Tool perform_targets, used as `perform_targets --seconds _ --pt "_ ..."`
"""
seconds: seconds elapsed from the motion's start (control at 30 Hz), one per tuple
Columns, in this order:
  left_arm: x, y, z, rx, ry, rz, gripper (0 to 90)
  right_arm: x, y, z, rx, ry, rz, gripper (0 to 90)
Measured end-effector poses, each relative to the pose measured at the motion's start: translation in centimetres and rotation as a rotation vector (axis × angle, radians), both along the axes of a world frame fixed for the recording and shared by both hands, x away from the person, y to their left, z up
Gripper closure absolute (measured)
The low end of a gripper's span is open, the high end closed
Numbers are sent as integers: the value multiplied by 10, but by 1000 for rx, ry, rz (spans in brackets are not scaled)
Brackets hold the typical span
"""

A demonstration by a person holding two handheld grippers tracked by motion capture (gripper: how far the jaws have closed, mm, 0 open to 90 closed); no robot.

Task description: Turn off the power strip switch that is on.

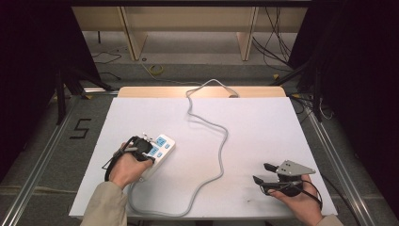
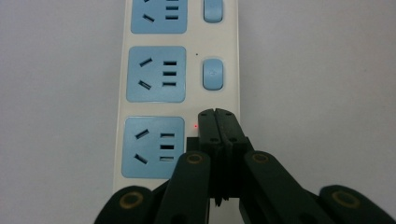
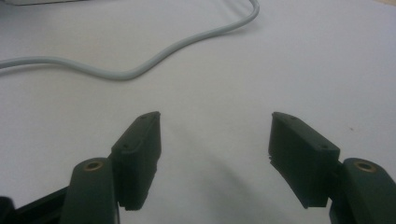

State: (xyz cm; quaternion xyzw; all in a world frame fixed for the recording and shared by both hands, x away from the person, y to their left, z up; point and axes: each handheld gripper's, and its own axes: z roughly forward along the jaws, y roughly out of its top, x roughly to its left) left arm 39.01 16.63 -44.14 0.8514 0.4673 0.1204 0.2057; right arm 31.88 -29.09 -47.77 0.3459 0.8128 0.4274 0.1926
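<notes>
A white power strip (image 1: 162, 147) with blue sockets lies at the table's front left; its grey cable (image 1: 221, 141) loops across the white sheet and off the far edge. My left gripper (image 1: 147, 141) is over the strip. In the left gripper view its jaws are shut together (image 2: 216, 114), tips down beside the nearest socket (image 2: 153, 147), where that socket's switch sits hidden under them. A small red light (image 2: 195, 125) glows just left of the tips. The middle switch (image 2: 213, 73) is uncovered. My right gripper (image 1: 259, 172) rests open at the front right, nothing between its jaws (image 3: 215, 126).
A white sheet (image 1: 263, 117) covers the wooden table. The cable (image 3: 140, 70) curves across the sheet ahead of the right gripper. On the floor are a black "5" mark (image 1: 81, 128) at the left, a yellow cable (image 1: 156, 69) and wooden frame legs (image 1: 134, 37) at the back.
</notes>
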Motion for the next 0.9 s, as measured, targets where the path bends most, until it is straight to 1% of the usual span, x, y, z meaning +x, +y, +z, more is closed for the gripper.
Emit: perform_targets --seconds 0.23,0.4,0.47,0.57,0.6,0.7,0.77,0.9 --pt "-1 2 -1 -15 -3 2 899 0 0 0 0 0 0 353" --pt "-1 1 -1 -14 -6 -4 899 0 0 0 2 0 0 352" --pt "-2 1 -1 -24 12 -14 899 0 0 0 2 0 -1 352" --pt "-2 2 -1 -30 14 -11 899 0 0 0 2 0 1 352" --pt "-2 2 -1 -38 14 -5 899 0 0 0 3 0 1 352" --pt "-3 2 -2 -46 8 13 899 -1 0 1 3 -1 1 351" --pt "-2 0 -2 -43 -4 12 899 -1 0 1 3 -2 2 351" --pt "-1 -2 -2 -33 -10 5 899 0 0 0 3 -1 3 351"
